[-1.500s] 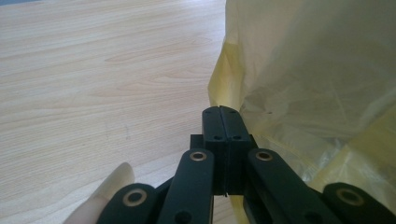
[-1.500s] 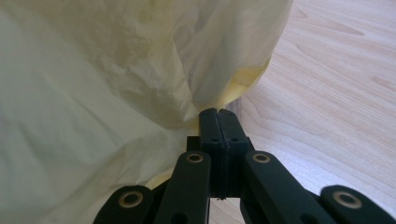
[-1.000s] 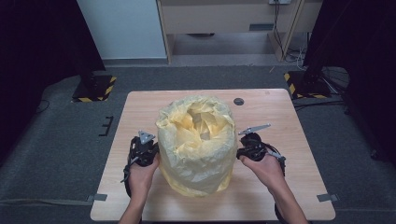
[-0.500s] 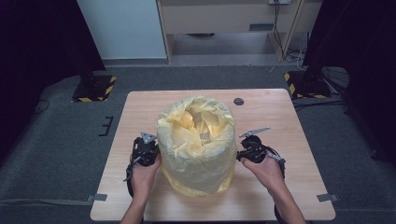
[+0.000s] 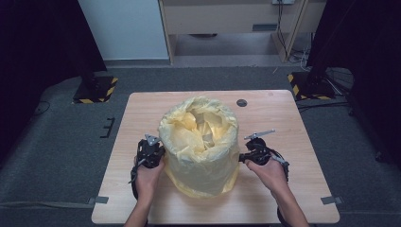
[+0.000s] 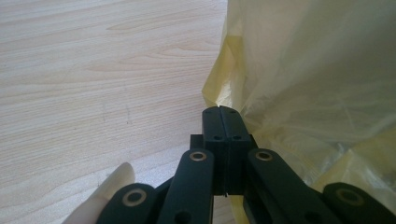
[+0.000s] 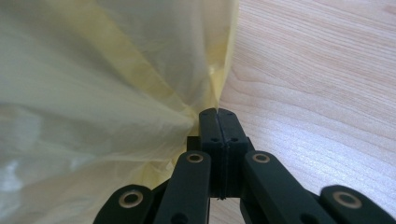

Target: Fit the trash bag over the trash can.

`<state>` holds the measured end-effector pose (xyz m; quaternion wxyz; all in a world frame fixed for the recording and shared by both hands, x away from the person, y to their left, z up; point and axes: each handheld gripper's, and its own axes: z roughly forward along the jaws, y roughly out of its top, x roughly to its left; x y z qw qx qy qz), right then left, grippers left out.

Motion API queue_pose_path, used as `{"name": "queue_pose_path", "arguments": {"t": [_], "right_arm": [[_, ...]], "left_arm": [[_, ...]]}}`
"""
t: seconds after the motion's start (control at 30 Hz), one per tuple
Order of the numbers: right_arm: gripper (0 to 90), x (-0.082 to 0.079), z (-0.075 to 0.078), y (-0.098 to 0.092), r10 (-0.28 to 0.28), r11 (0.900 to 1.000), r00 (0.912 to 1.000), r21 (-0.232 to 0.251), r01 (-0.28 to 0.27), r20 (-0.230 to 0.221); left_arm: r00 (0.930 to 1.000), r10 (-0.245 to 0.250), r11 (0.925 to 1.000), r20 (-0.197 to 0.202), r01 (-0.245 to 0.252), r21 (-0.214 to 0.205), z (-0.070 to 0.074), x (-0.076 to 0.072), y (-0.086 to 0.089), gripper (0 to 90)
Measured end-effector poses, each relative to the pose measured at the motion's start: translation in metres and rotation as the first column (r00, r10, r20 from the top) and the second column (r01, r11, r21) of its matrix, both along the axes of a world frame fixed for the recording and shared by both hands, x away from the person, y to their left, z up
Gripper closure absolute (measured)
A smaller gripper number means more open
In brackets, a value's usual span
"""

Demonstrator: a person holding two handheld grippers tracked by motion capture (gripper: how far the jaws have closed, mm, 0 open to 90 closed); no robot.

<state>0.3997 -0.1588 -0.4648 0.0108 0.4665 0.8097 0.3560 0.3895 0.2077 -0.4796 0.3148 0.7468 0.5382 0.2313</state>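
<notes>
A bin wrapped in a thin yellow plastic bag stands in the middle of the wooden table, its mouth open at the top. My left gripper is pressed against the bag's left side, low down. In the left gripper view its jaws are shut, with the bag's folded edge meeting their tips. My right gripper is at the bag's right side. There the shut gripper has bag folds gathering into its tips. A hand holds each gripper.
A small black round disc lies on the table behind the bin, to the right. Two stand bases with yellow-black stripes sit on the grey floor beyond the table's far corners. A wooden cabinet stands at the back.
My right gripper has sunk slightly along the bag's right side. The left gripper has barely shifted. Both stay shut.
</notes>
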Motion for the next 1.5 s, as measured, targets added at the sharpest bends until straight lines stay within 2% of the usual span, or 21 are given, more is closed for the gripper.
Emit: {"name": "queue_pose_path", "arguments": {"t": [0.57, 0.97, 1.13, 1.2, 1.27, 1.37, 1.5], "right_arm": [[90.0, 0.002, -0.011, -0.005, -0.024, 0.9995, 0.9996, -0.021, 0.024, -0.013], [90.0, 0.001, -0.017, -0.011, -0.035, 0.9994, 0.9991, -0.007, 0.035, -0.023], [90.0, -0.001, -0.016, -0.013, -0.037, 0.9993, 0.9993, 0.004, 0.037, -0.007], [88.4, -0.002, -0.014, -0.014, -0.044, 0.9989, 0.9990, 0.019, 0.044, 0.008], [81.2, -0.004, -0.011, -0.015, -0.048, 0.9986, 0.9985, 0.024, 0.047, 0.028], [73.5, -0.008, -0.006, -0.017, -0.056, 0.9979, 0.9963, 0.036, 0.054, 0.065], [57.6, -0.012, 0.000, -0.023, -0.065, 0.9970, 0.9927, 0.049, 0.060, 0.102]], "left_arm": [[0.9997, 0.018, 0.9997, -0.019, -0.018, 0.015, -0.004, 0.003, 0.006, 90.0], [0.9995, 0.023, 0.9997, -0.022, -0.023, -0.005, -0.009, 0.003, 0.007, 90.0], [0.9994, 0.033, 0.9993, -0.003, -0.033, -0.018, -0.007, 0.000, 0.009, 90.0], [0.9988, 0.048, 0.9984, 0.005, -0.048, -0.030, -0.006, -0.001, 0.011, 83.8], [0.9974, 0.070, 0.9970, 0.021, -0.069, -0.036, -0.004, -0.003, 0.013, 72.6], [0.9945, 0.093, 0.9947, 0.049, -0.090, -0.049, 0.000, -0.008, 0.016, 61.0], [0.9904, 0.110, 0.9929, 0.083, -0.106, -0.054, 0.008, -0.016, 0.022, 54.4]]}}
